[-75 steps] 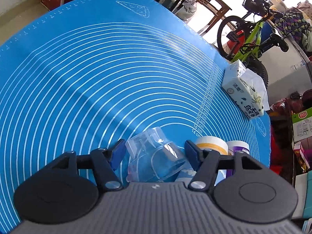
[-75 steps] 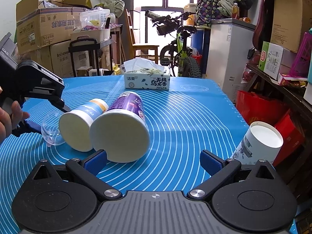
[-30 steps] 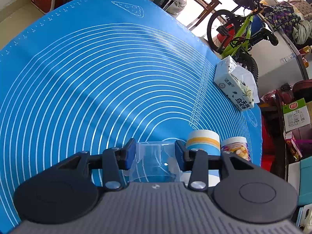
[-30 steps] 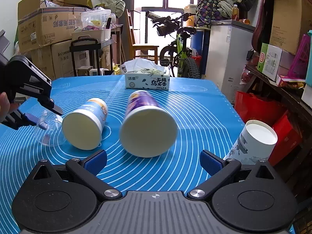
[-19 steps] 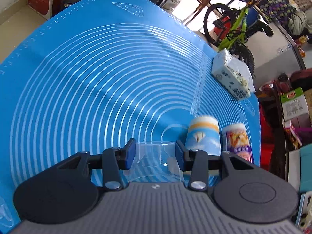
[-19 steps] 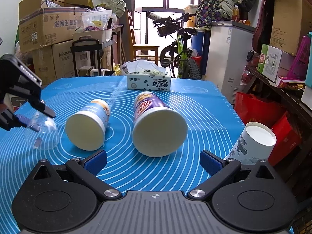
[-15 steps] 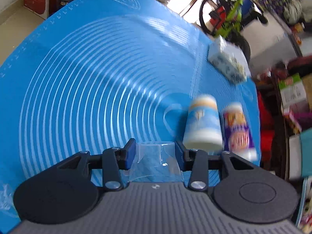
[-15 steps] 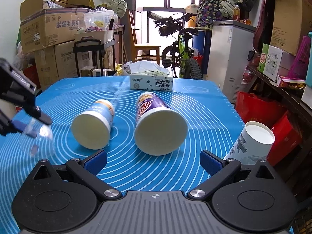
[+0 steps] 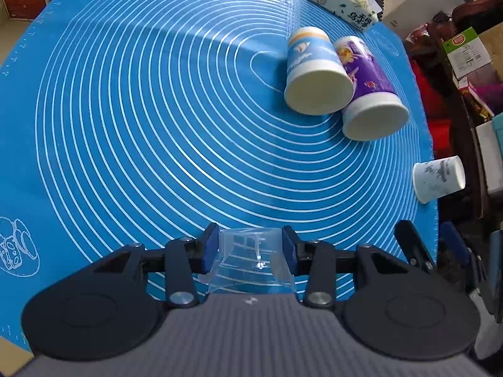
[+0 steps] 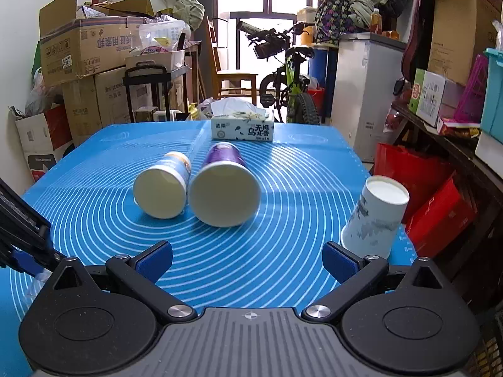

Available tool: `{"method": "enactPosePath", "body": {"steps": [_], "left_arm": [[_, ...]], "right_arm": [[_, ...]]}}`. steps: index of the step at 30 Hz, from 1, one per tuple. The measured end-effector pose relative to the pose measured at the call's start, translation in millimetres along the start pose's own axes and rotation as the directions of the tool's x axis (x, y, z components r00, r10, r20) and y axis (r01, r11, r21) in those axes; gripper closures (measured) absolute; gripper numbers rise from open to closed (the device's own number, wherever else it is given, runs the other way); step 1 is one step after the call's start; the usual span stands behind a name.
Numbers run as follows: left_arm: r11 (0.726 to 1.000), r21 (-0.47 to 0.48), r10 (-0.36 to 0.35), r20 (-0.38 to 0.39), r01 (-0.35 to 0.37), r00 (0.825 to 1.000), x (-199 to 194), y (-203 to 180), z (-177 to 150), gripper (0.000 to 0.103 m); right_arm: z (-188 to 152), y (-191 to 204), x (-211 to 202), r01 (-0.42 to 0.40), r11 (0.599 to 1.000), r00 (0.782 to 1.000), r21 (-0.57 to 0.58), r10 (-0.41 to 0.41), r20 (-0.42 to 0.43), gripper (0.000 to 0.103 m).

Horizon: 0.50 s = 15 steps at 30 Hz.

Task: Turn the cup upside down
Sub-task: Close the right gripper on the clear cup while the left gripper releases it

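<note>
My left gripper [image 9: 250,248] is shut on a clear plastic cup [image 9: 251,260] and holds it above the near part of the blue mat [image 9: 157,110]. The cup's narrow base points away from the camera. In the right wrist view the left gripper [image 10: 22,245] shows at the far left edge, with a bit of the clear cup [image 10: 37,278] under it. My right gripper [image 10: 246,259] is open and empty, low over the mat's near edge.
A blue-and-white paper cup [image 9: 314,75] and a purple paper cup [image 9: 367,94] lie on their sides, touching. A white cup [image 10: 374,216] stands upside down at the mat's right edge. A tissue box [image 10: 242,128] sits at the far edge.
My left gripper closed on the clear cup, lifted it off the mat and carried it back toward the near left side. The purple cup rolled next to the blue-and-white one.
</note>
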<state>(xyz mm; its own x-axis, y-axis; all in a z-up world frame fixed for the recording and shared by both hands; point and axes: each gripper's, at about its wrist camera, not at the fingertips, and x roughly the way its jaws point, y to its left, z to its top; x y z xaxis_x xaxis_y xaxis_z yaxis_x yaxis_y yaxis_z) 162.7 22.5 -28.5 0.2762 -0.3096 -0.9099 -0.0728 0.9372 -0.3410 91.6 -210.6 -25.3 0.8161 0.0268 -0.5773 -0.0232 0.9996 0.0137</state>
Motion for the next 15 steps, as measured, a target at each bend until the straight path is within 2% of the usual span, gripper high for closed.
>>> {"method": "enactPosePath", "body": {"steps": [9, 11, 13, 15], "left_arm": [[0.996, 0.073, 0.043, 0.010, -0.043, 0.999, 0.8, -15.9, -5.0, 0.056], [0.997, 0.072, 0.039, 0.007, -0.039, 0.999, 1.8, -17.3, -6.1, 0.038], [0.998, 0.053, 0.043, 0.021, -0.044, 0.999, 1.1, -16.8, -6.1, 0.025], [0.998, 0.050, 0.044, 0.030, -0.045, 0.999, -1.1, -15.4, -5.5, 0.024]], "right_arm": [[-5.5, -4.3, 1.8, -0.004, 1.000, 1.000, 0.017, 0.004, -0.017, 0.000], [-5.7, -4.5, 1.5, -0.004, 1.000, 1.000, 0.018, 0.004, -0.019, 0.000], [-6.4, -5.7, 0.6, -0.002, 1.000, 1.000, 0.020, 0.003, -0.019, 0.000], [-5.9, -6.0, 0.3, -0.002, 1.000, 1.000, 0.024, 0.002, -0.019, 0.000]]}}
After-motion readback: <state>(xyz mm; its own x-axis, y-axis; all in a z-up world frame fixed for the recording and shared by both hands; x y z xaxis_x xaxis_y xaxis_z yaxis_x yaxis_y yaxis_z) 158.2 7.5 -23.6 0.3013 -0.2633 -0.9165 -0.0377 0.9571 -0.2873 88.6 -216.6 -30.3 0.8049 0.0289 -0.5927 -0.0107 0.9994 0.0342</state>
